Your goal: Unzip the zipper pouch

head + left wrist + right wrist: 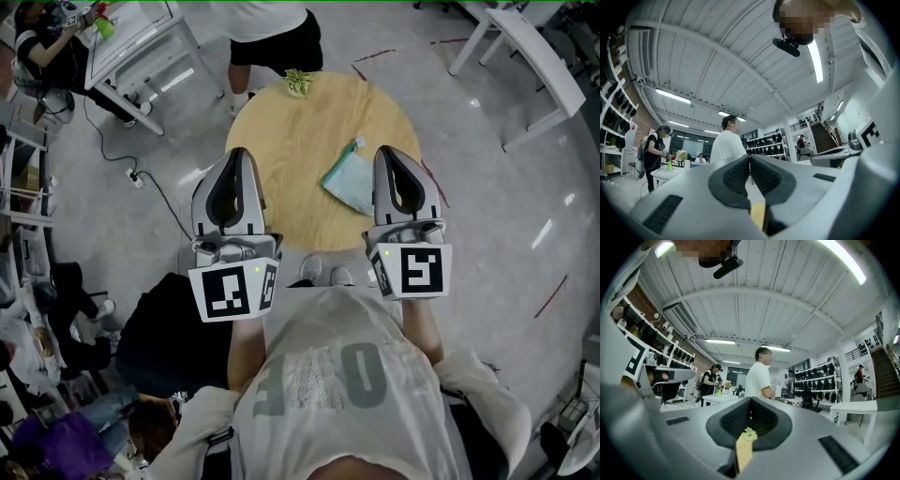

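Teal flat fabric zipper pouch (349, 183) lies on the right half of the round light-wood table (291, 150), set at an angle, with a small pale tab at its far corner; whether the zip is done up cannot be told at this size. Nothing touches the pouch. The right gripper (392, 153) hangs above the table's right side and overlaps the pouch's right edge in the head view. Its jaws are pressed together with nothing between them, as the right gripper view (751, 401) confirms. The left gripper (237, 155) is over the table's left edge, well apart from the pouch, jaws likewise pressed together and empty in the left gripper view (750, 161). Both grippers point out across the room rather than down at the table. A small green potted plant (298, 82) sits at the table's far edge and shows through the slit under the right jaws (750, 432). A person in a white shirt and black shorts (272, 28) stands just beyond the table, seen in both gripper views (725, 143) (759, 376). On the grey floor to the left is a white power strip with a black cable (136, 176). At far left, a person in black (37, 47) stands at a white rectangular table (141, 42) with a green bottle (105, 26) on it.
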{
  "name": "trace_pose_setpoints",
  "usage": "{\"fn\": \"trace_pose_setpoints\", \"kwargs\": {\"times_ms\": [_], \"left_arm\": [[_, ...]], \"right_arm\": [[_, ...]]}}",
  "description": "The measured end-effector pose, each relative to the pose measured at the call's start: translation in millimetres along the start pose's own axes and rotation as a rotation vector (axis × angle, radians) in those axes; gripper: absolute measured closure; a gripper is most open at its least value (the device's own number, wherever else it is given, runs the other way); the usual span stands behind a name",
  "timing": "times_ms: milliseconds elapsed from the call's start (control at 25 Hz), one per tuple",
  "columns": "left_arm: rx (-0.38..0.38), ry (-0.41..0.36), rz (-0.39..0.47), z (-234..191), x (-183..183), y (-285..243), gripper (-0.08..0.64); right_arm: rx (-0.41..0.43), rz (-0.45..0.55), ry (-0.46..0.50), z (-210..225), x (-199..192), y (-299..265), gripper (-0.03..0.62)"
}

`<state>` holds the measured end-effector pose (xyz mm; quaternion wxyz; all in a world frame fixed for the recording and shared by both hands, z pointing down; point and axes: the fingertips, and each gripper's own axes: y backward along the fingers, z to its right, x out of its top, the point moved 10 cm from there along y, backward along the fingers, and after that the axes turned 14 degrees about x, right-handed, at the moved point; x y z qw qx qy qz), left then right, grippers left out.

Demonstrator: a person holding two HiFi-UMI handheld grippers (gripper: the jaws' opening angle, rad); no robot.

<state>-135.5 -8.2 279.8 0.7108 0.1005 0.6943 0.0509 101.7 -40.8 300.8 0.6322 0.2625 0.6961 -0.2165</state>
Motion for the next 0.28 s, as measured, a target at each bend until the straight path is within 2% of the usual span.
{"fn": "trace_pose_setpoints", "kwargs": {"times_ms": [280], "left_arm": [[-0.014,0.022,-0.006,6.1,-4.6,-7.5,0.529]], "right_arm": [[-0.021,-0.017,0.010,11.5,-1.4,3.6,0.561]]}}
